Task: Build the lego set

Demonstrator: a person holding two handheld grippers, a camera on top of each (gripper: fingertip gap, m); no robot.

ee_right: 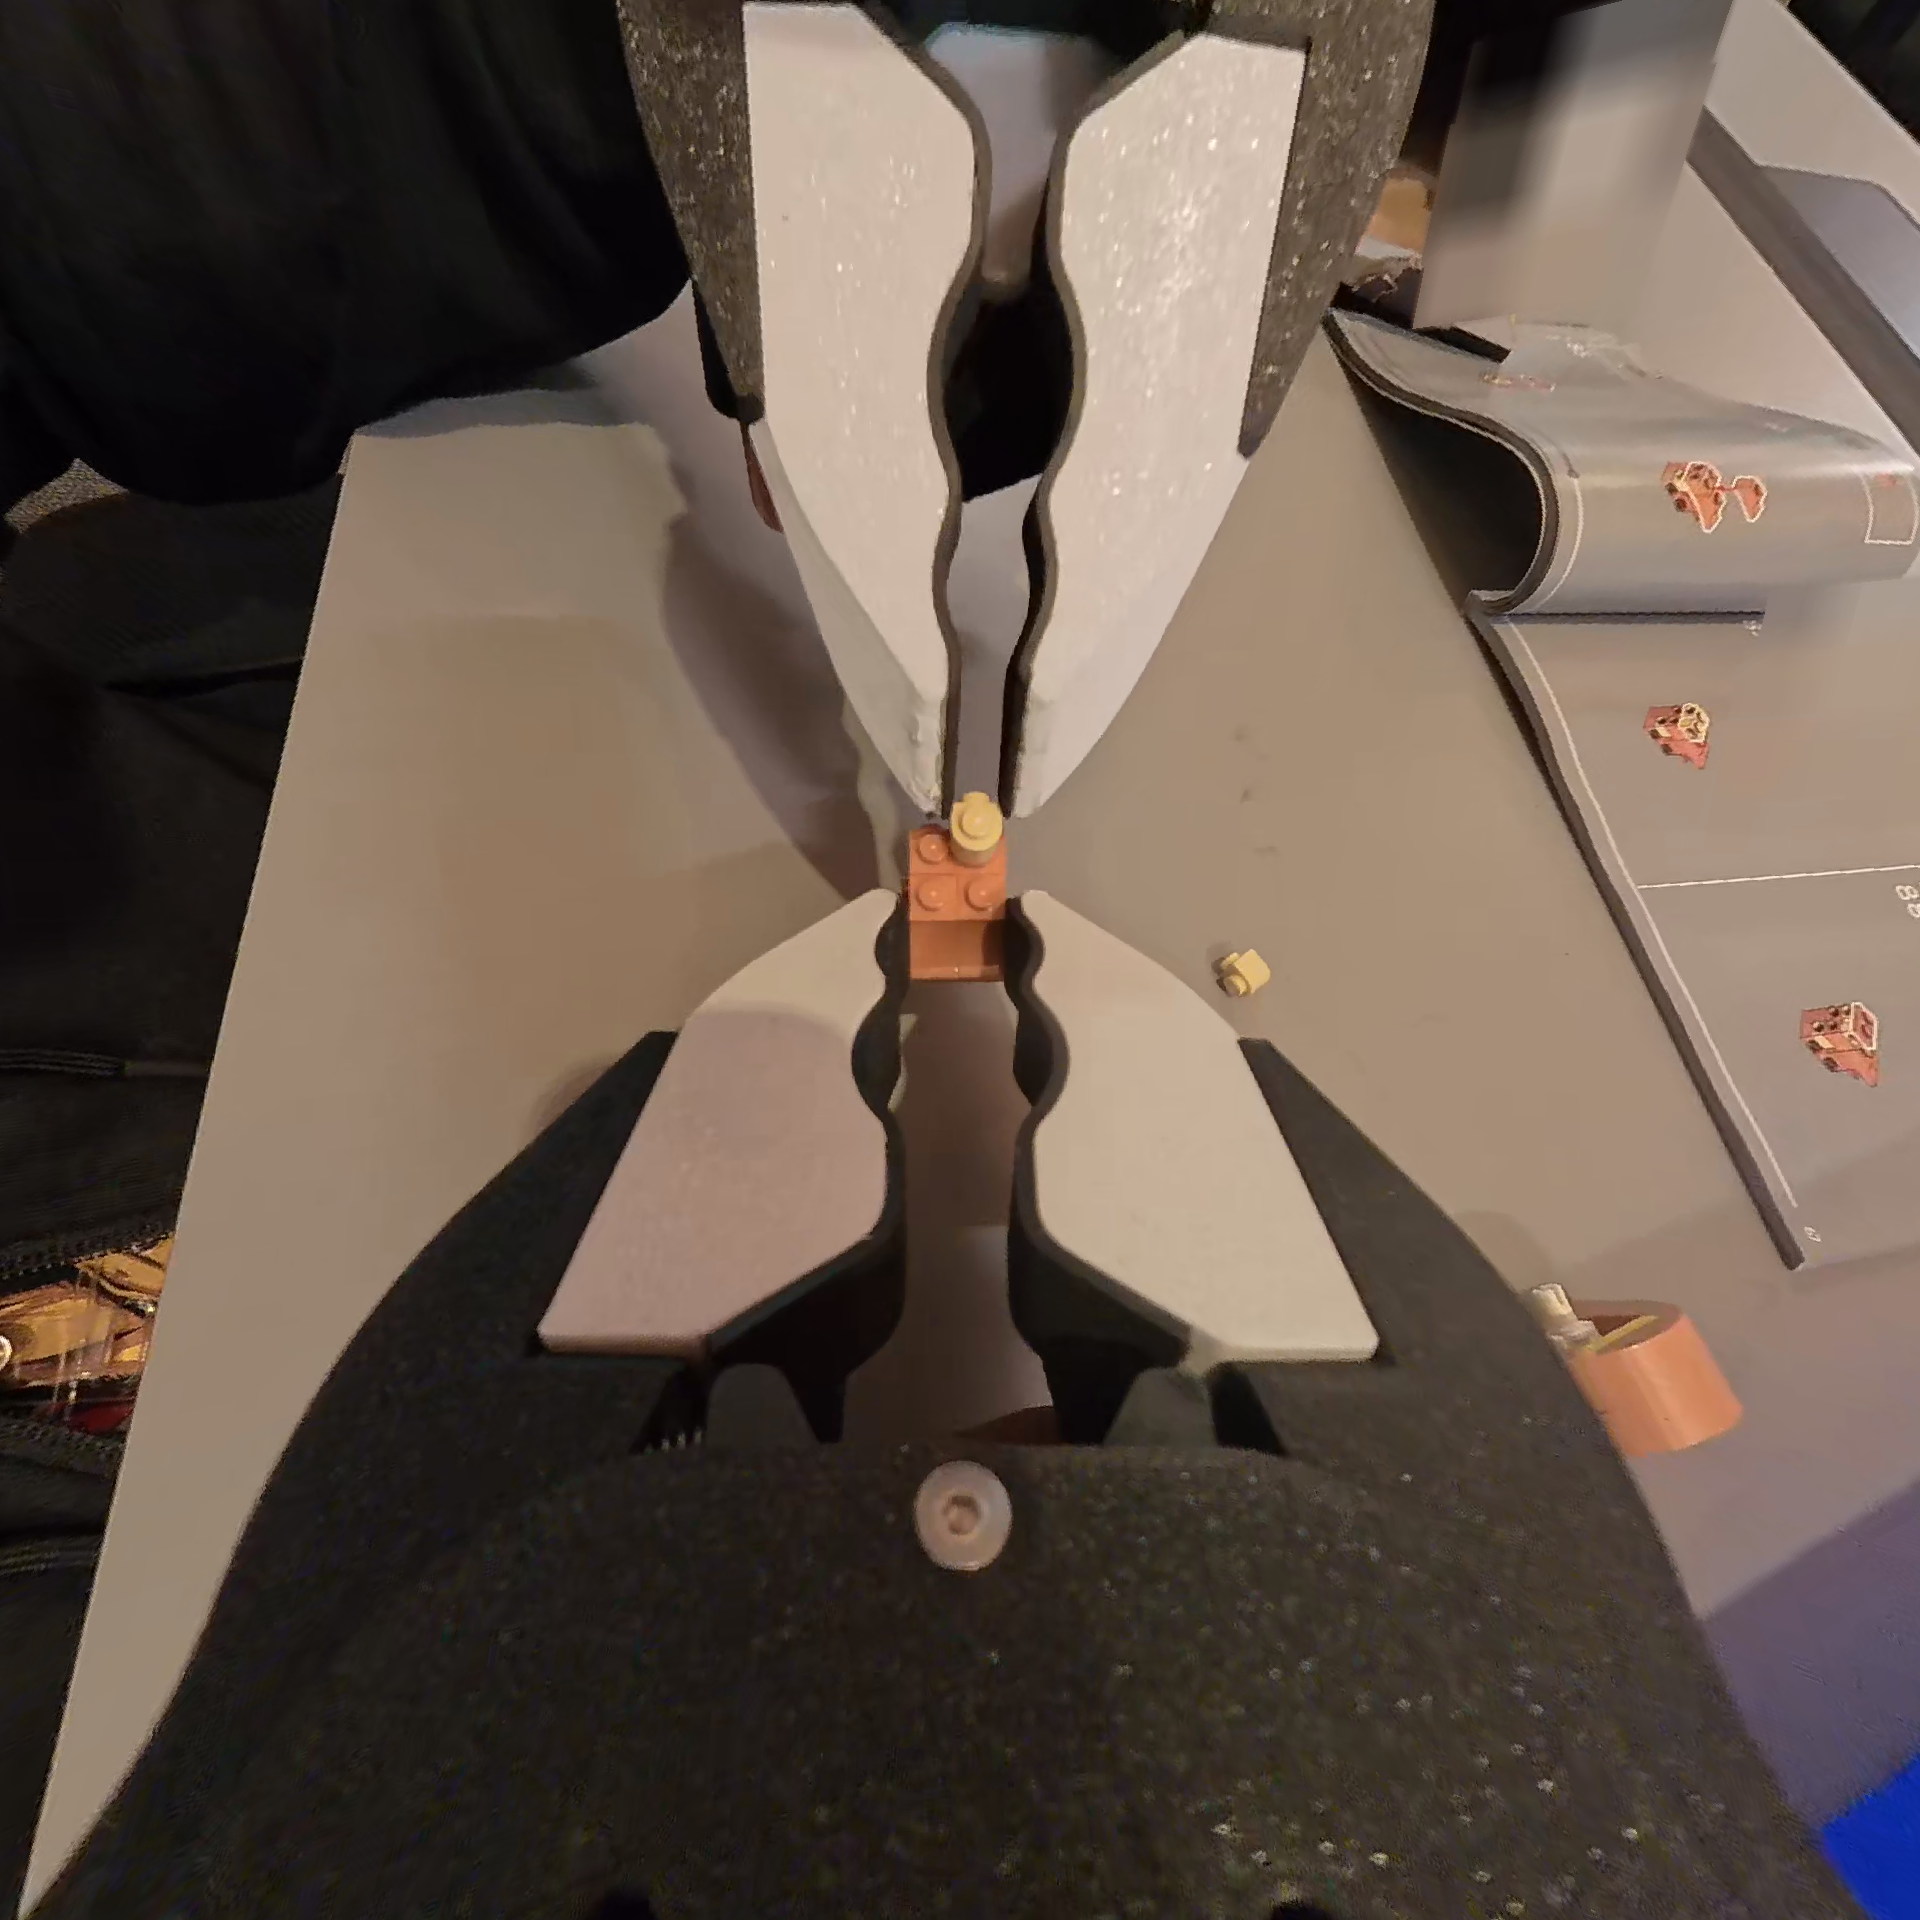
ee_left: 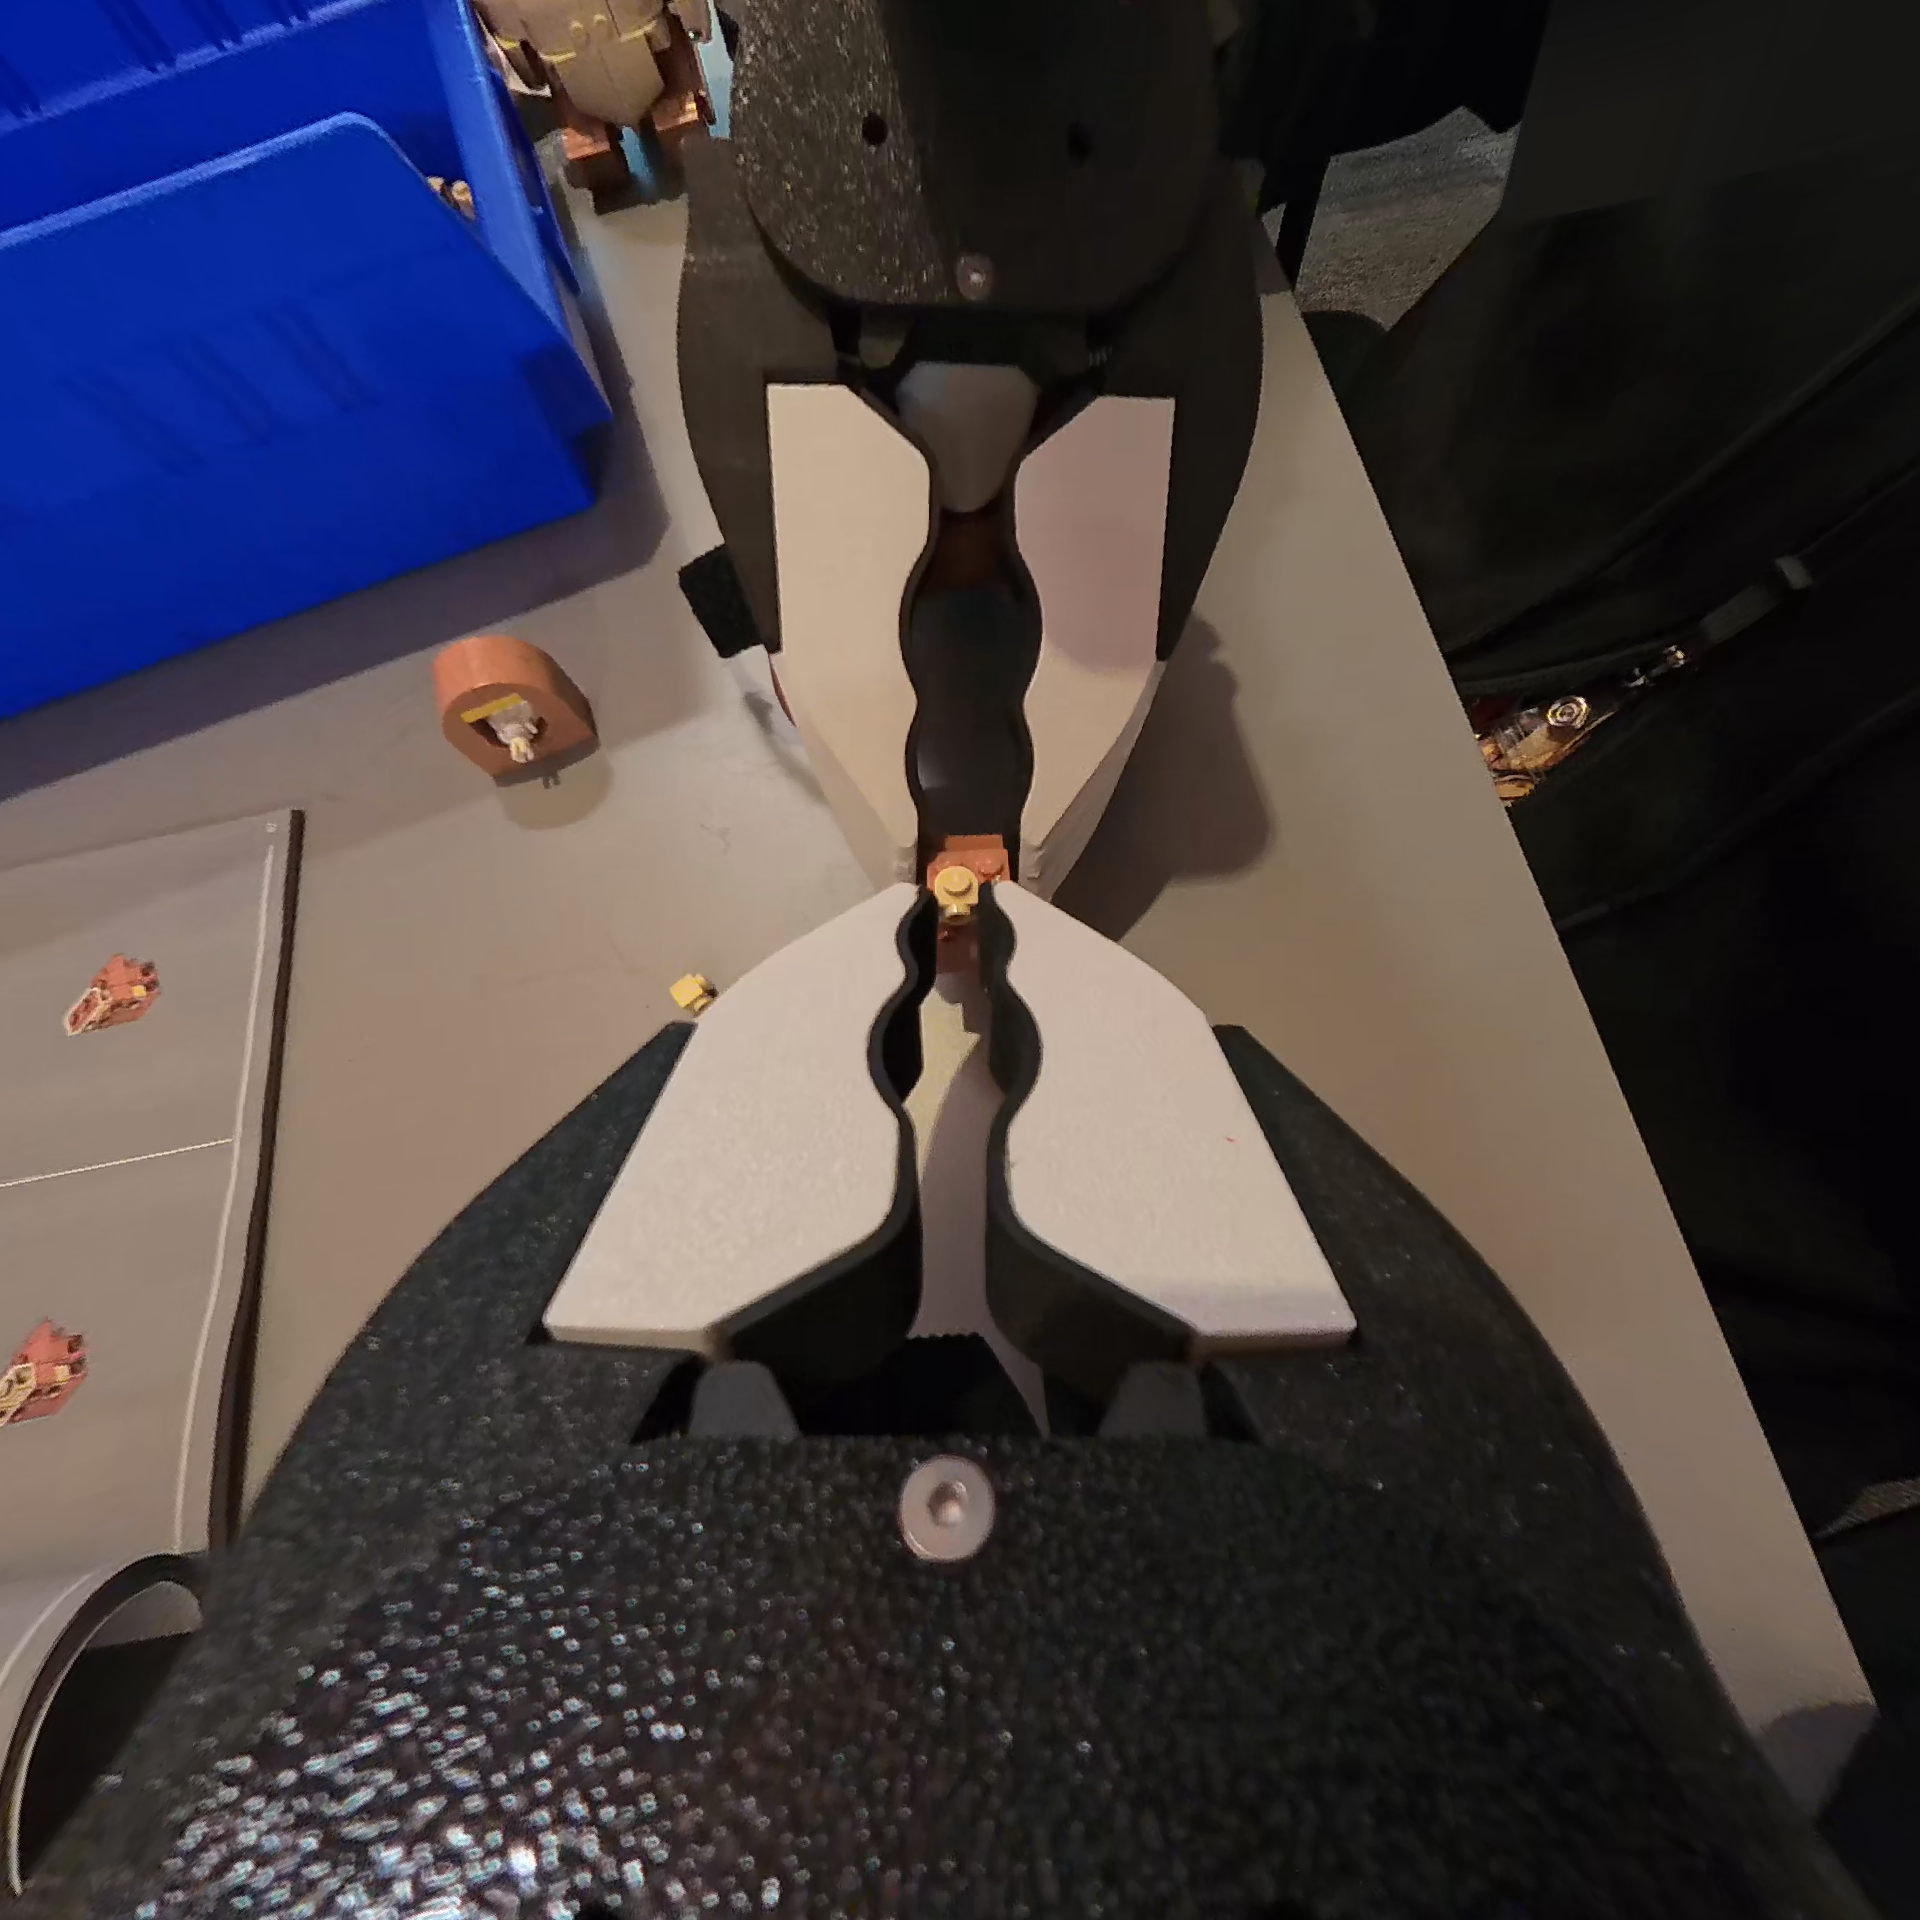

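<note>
Brown plastic meets tan at the centre of a grey table, where two hand-held grippers face each other tip to tip. The right gripper is clamped on a brown studded brick, its pads pressing the brick's two sides. The left gripper grips a small tan stud piece between its fingertips, and that piece sits on one far corner stud of the brown brick. In the right wrist view the tan piece stands at the brick's edge, right at the tips of the opposing fingers.

Near the brick, a second loose tan piece lies on the table. Beyond it an open instruction booklet lies flat, its pages showing small pictures of brown builds. A round brown assembly rests on the table farther from the brick, with a blue plastic bin behind it. A brown and tan brick figure stands past the bin. Dark fabric borders the table's opposite edge.
</note>
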